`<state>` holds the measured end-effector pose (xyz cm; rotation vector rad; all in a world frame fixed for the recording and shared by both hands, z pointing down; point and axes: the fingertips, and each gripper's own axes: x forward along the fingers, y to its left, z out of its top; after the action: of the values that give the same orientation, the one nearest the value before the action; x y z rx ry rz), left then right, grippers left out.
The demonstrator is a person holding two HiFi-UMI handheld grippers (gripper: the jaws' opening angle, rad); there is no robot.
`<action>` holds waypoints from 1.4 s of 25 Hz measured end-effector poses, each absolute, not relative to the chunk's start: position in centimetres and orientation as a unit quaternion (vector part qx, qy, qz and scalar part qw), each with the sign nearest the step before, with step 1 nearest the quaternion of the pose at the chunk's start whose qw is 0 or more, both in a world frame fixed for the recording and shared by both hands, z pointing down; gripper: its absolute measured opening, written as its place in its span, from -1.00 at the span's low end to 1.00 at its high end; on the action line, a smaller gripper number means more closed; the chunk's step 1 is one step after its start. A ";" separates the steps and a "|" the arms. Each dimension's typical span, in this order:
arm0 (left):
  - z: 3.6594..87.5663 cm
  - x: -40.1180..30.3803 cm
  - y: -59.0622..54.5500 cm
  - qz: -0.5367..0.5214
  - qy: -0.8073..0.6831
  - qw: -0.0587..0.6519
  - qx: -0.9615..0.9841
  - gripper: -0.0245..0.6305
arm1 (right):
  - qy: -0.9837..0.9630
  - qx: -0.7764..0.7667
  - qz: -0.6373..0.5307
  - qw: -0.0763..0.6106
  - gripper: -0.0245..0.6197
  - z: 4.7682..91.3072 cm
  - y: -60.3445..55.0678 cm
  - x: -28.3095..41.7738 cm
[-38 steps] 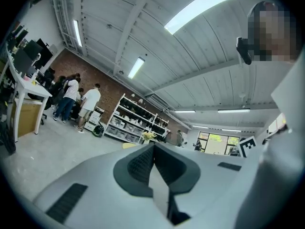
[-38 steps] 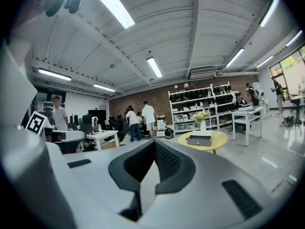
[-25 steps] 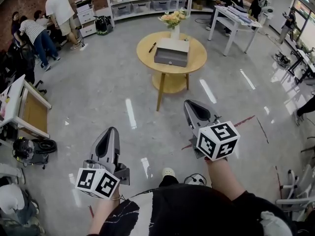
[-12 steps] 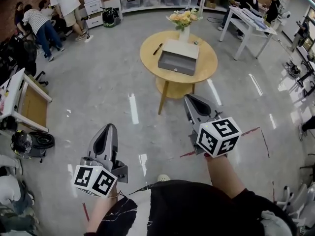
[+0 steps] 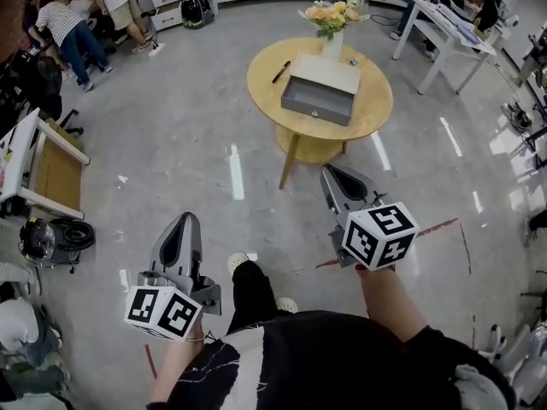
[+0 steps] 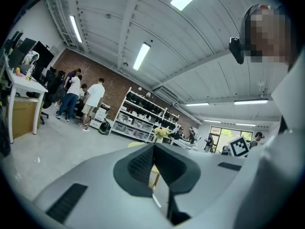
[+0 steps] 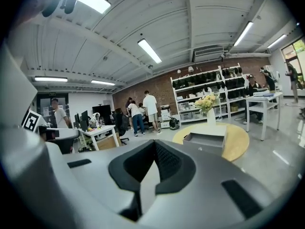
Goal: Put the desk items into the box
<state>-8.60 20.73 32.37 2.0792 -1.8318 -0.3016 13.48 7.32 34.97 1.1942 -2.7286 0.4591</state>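
In the head view, the round table (image 5: 267,88) has drawn closer ahead of the left tongs (image 5: 187,220) and right tongs (image 5: 330,172) than it was a second ago. Our leg (image 5: 248,293) now strides between them, so we judge that we are still approaching. The grey box (image 5: 320,90) and pen (image 5: 281,71) lie well beyond the tips, with bare floor up to the table's near edge.

In the left gripper view, the left tongs (image 6: 153,147) are pressed together with nothing in them.

In the right gripper view, the right tongs (image 7: 153,145) are likewise closed and empty, and the box (image 7: 206,141) sits ahead and to the right of their tips.
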 end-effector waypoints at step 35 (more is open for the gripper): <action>28.6 -28.0 -5.4 -0.131 -0.561 0.157 0.802 -0.89 | -0.851 0.495 0.165 0.060 -0.91 34.6 -13.0 -2.1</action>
<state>-27.98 -5.40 28.57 2.2968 -1.6045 -0.3755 -2.08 -13.01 34.64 1.4980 -2.5747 0.5007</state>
